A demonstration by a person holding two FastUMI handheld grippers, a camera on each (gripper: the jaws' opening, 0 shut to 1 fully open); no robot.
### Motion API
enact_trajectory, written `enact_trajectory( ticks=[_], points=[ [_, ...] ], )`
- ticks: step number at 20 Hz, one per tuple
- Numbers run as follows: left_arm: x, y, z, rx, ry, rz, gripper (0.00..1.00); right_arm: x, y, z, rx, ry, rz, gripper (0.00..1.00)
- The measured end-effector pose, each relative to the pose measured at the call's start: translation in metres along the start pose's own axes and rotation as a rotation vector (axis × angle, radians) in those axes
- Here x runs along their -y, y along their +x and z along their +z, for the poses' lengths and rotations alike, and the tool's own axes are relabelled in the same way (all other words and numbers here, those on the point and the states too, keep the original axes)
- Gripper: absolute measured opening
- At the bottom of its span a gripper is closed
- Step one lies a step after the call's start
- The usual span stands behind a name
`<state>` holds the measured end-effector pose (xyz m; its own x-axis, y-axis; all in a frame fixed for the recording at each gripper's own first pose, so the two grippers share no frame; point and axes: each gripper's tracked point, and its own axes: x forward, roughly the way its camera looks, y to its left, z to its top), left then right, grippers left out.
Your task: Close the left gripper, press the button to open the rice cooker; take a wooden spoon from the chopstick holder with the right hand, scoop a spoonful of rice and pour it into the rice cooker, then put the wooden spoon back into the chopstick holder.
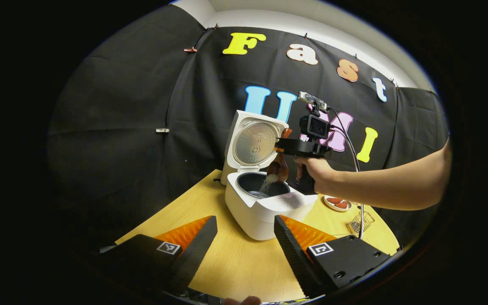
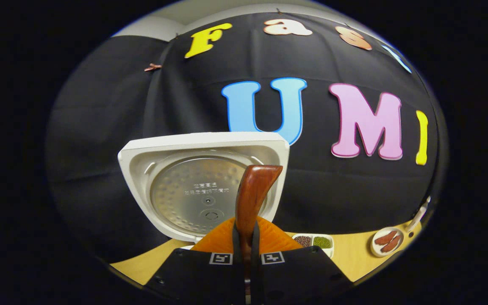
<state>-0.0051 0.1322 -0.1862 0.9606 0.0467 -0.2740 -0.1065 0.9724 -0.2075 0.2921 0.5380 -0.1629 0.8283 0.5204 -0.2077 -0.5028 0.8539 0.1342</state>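
Some rice (image 1: 266,184) falling into open rice cooker (image 1: 261,203), right gripper (image 2: 244,237) clamping wooden spoon (image 2: 252,190), left gripper (image 1: 244,237) jaws apart.

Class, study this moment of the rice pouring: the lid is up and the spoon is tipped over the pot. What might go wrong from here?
1. Rice falls from the brown wooden spoon near the dark inner pot's right rim; grains may land on the white rice cooker's ledge.
2. The right claw pinches only the spoon's narrow handle, so it might twist or slip.
3. The raised white lid stands just behind the spoon; a backward swing could knock it.
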Motion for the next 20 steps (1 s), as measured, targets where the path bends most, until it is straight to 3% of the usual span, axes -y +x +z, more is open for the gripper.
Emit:
enact_trajectory(
  ticks=[11,14,17,20],
  points=[
    [0.002,0.0,0.002,0.006,-0.006,0.001,0.94,-0.081,-0.028,0.006,0.105,-0.59,0.219,0.1],
    [0.002,-0.001,0.003,0.009,-0.002,0.004,0.94,-0.093,-0.035,-0.002,0.122,-0.693,0.251,0.1],
    [0.002,-0.003,0.001,0.009,0.002,0.011,0.94,-0.081,-0.027,-0.002,0.07,-0.531,0.226,0.1],
    [0.004,-0.005,0.002,0.006,0.001,0.013,0.94,-0.049,-0.017,0.002,0.008,-0.187,0.12,0.1]
  ],
)
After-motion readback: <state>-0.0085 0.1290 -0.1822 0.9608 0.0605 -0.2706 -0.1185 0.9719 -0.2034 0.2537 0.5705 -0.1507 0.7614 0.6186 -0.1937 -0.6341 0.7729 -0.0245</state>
